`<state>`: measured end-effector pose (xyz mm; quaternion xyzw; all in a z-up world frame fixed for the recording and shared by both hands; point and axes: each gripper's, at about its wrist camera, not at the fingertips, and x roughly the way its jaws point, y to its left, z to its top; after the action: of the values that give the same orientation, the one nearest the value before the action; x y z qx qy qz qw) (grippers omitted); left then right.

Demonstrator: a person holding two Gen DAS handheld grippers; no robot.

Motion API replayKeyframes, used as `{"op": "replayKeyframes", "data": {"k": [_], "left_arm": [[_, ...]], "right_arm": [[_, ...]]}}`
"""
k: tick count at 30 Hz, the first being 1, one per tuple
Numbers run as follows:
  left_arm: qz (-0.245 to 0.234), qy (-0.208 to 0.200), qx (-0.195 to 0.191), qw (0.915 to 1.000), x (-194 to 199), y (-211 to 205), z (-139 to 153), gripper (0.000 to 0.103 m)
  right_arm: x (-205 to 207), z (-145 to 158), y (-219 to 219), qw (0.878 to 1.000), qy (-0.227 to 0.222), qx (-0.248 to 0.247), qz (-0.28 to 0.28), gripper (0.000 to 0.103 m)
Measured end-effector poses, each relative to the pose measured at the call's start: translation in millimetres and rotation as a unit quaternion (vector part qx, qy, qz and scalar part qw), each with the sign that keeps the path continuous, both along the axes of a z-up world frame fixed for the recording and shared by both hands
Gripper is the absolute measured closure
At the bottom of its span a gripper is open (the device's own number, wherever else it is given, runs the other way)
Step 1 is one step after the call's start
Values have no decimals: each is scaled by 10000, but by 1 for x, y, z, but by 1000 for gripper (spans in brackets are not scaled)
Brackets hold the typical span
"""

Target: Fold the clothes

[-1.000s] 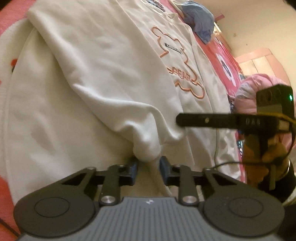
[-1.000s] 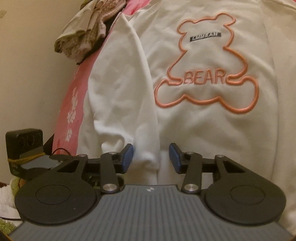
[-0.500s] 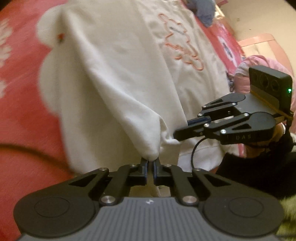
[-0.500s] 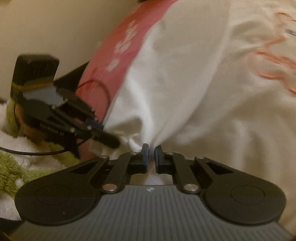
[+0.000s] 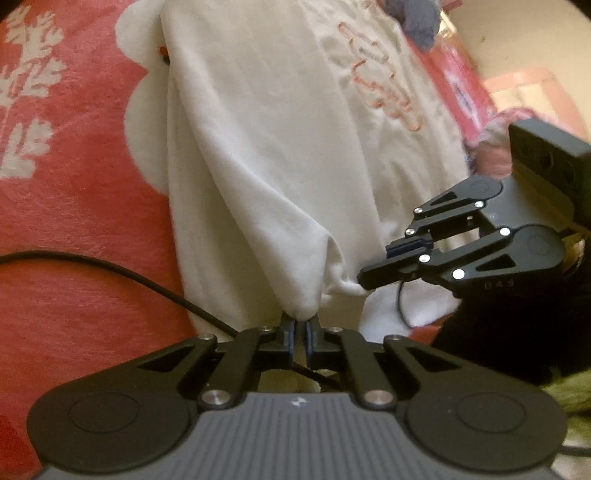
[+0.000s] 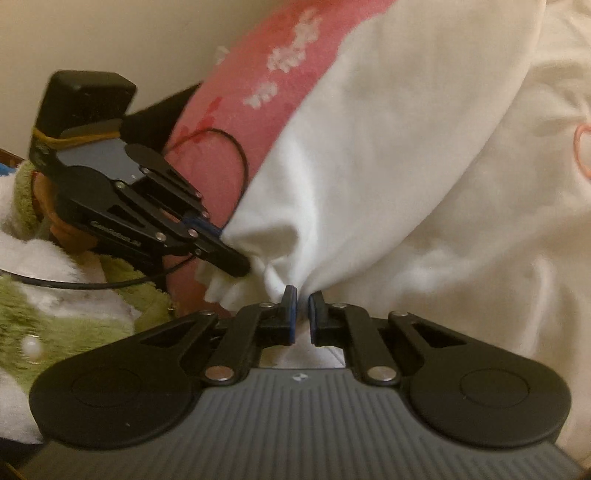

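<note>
A white sweatshirt (image 5: 277, 147) with an orange bear outline (image 5: 380, 92) lies on a red blanket (image 5: 74, 206). In the left wrist view my left gripper (image 5: 300, 325) is shut on a bunched fold at the garment's near edge. Just to its right, my right gripper (image 5: 364, 282) pinches the same edge. The right wrist view shows the right gripper (image 6: 300, 295) shut on the sweatshirt (image 6: 424, 184), with cloth gathered into its jaws. The left gripper (image 6: 236, 266) grips the hem close by on the left. Both pull the cloth into taut creases.
A black cable (image 5: 110, 266) crosses the blanket toward the left gripper. A blue garment (image 5: 421, 22) lies at the far end of the bed, with a pink bundle (image 5: 495, 147) beside it. A green and white fluffy sleeve (image 6: 74, 306) and a beige wall (image 6: 110, 37) are at the left.
The right gripper's jaws closed on the hem and the gripper rolled. Both grippers pulled the edge sideways off the flat sweatshirt, so more red blanket shows and the bear print has slid away.
</note>
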<state>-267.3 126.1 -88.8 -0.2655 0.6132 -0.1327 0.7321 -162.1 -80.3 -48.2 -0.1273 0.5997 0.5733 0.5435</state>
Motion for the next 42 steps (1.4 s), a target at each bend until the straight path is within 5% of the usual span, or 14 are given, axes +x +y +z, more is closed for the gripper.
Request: {"op": "replayKeyframes", "data": {"k": [4,9,15,20,23,27,33,35,40,42], "left_arm": [[-320,-98,131,9994,-7,-2,9,79],[-383,-526,380,9972,-17,24,47,78],[-184,-1213,1124,9861,5,48,74,76],[-434,-1546,1008,9819,36,12,47,72],[-657,-1281,917,9853,43,-12,11,73],[-595,-1463,754,9846,30,-16,-3,63],[-356,-1697,385,9841,19,-7,-12,63],[-324,-1738,318,9837,17,-5,-13,63],[-250,-1665,146,9856,16,2,-7,65],[-128,-1722,126,9849,15,13,1,65]], "right_arm": [[0,-15,1,9993,-152,-345,86,93],[22,16,-20,9990,-400,-192,30,90],[55,58,-9,9892,-1344,377,-444,88],[53,39,37,9770,-1962,706,-450,88],[48,1,50,9701,-2421,-123,-68,90],[60,10,43,9731,-2290,-244,-60,89],[134,55,57,9599,-2505,-21,-1259,77],[161,60,71,9525,-2503,19,-1735,64],[231,41,96,9357,-2019,13,-2894,59],[236,25,101,9368,-2136,-209,-2763,61]]}}
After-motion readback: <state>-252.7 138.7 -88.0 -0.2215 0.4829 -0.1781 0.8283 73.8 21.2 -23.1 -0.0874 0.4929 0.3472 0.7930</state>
